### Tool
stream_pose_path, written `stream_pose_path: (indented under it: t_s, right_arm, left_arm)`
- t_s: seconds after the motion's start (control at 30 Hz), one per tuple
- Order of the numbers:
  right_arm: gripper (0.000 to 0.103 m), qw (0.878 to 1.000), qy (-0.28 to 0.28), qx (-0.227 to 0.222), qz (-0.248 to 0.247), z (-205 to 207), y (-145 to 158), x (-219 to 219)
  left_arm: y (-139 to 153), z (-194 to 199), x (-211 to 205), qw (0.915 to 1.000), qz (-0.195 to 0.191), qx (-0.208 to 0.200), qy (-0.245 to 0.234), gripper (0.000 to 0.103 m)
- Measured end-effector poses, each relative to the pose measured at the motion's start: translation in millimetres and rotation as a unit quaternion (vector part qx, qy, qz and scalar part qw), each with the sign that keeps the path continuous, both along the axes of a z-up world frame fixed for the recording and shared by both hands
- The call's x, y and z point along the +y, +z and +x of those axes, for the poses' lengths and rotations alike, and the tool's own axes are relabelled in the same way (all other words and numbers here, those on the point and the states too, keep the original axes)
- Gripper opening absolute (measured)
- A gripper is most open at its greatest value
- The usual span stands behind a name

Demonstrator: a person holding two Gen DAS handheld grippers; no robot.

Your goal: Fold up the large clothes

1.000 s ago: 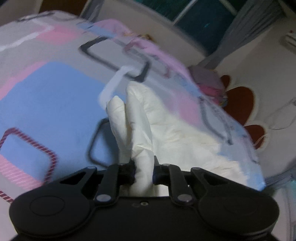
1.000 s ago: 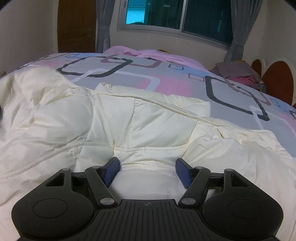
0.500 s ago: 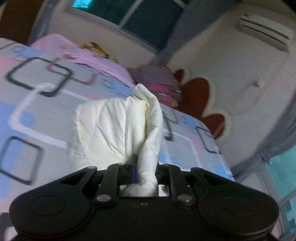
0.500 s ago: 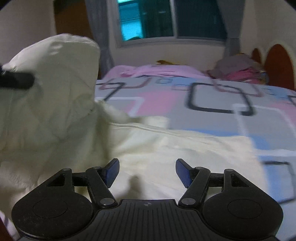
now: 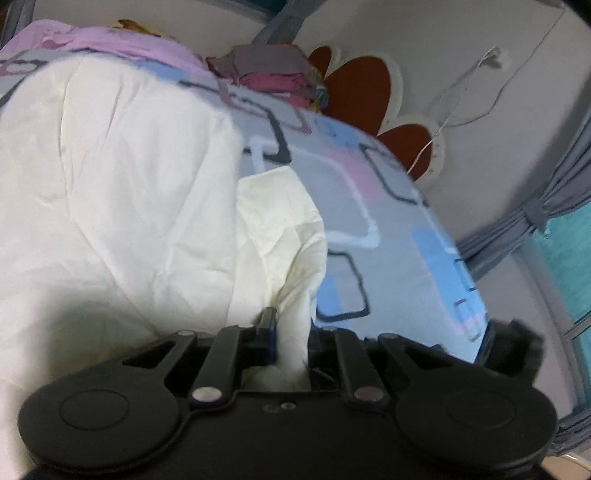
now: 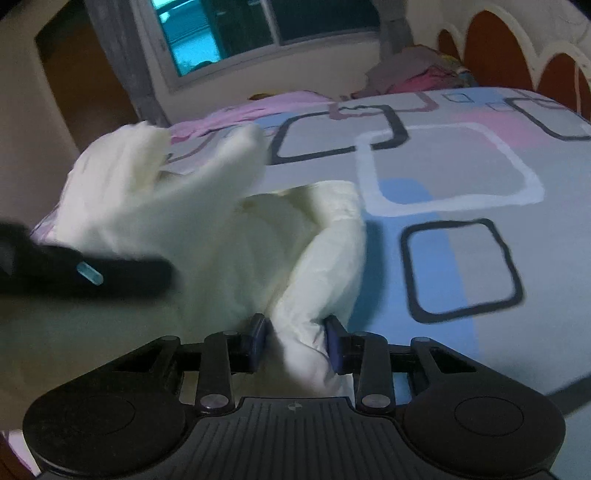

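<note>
A large cream padded garment [image 5: 129, 166] lies bunched on the patterned bed sheet [image 5: 388, 221]. My left gripper [image 5: 291, 328] is shut on a gathered edge of it, which rises between the pads. In the right wrist view the same garment [image 6: 184, 206] spreads to the left. A rolled fold of it runs down between the jaws of my right gripper [image 6: 295, 332], which are closing. The right pad touches the fold and a thin gap shows at the left pad. The blurred left gripper [image 6: 92, 273] crosses that view at the left.
A pile of folded clothes [image 5: 273, 70] sits at the far end of the bed by the red scalloped headboard [image 5: 362, 85]. A pink blanket [image 5: 110, 40] lies at the back. A window [image 6: 229, 33] and grey curtains [image 5: 535, 210] line the walls.
My left gripper has swept across the bed with the garment's edge, so the cloth now fills the left of its view. The right jaws have narrowed around a fold that was not between them before.
</note>
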State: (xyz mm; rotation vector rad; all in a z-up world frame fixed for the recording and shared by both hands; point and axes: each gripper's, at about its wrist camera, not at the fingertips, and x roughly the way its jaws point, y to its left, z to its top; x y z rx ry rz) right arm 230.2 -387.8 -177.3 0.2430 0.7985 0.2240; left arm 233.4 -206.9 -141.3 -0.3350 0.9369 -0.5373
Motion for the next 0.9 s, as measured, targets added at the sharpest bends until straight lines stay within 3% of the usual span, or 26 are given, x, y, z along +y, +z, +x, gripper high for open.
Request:
stream_pose_path:
  t_s: [0.1, 0.17, 0.27, 0.33, 0.4, 0.6, 0.67, 0.8, 0.87, 0.9]
  right_arm:
    - [0.035, 1.0, 0.011, 0.003, -0.004, -1.1, -4.1, 1.7]
    - [0.038, 1.0, 0.01, -0.001, 0.001, -6.9, 5.0, -6.8]
    - [0.058, 1.0, -0.012, -0.028, 0.008, -22.9, 23.6, -20.6]
    - [0.058, 0.999, -0.017, -0.043, 0.014, -26.3, 36.3, -28.8]
    - [0.058, 0.998, -0.02, -0.058, 0.014, -29.6, 49.2, -31.2]
    - [0.058, 0.995, -0.036, -0.074, 0.05, -24.0, 80.5, -40.8]
    - [0.058, 0.994, -0.024, -0.084, 0.061, -30.4, 94.5, -33.5]
    - [0.061, 0.992, 0.017, -0.077, 0.097, -23.0, 104.0, -4.0]
    - [0.079, 0.991, 0.034, -0.069, 0.107, -19.2, 103.7, 12.6]
    - [0.08, 0.991, 0.044, -0.064, 0.111, -17.2, 102.4, 22.5]
  left_arm:
    - [-15.1, 6.1, 3.4, 0.9998, -0.001, 0.018, 0.011, 0.012]
    - [-9.6, 5.6, 8.0, 0.9996, -0.005, 0.024, 0.015, 0.013]
    - [10.3, 2.5, 6.7, 0.9998, -0.006, 0.013, 0.013, 0.029]
    - [26.9, -7.4, 5.2, 0.9999, -0.007, -0.007, 0.004, 0.035]
    - [42.1, -15.1, 6.6, 0.9997, -0.013, -0.02, 0.003, 0.049]
    - [82.7, -30.2, 32.8, 0.9965, -0.035, -0.068, 0.033, 0.058]
    - [90.3, -33.0, 50.6, 0.9934, -0.021, -0.091, 0.066, 0.063]
    - [85.9, -29.4, 84.9, 0.9814, 0.051, -0.126, 0.136, 0.064]
    - [72.8, -26.7, 99.6, 0.9724, 0.092, -0.138, 0.164, 0.063]
    - [64.2, -24.7, 102.8, 0.9681, 0.116, -0.14, 0.172, 0.062]
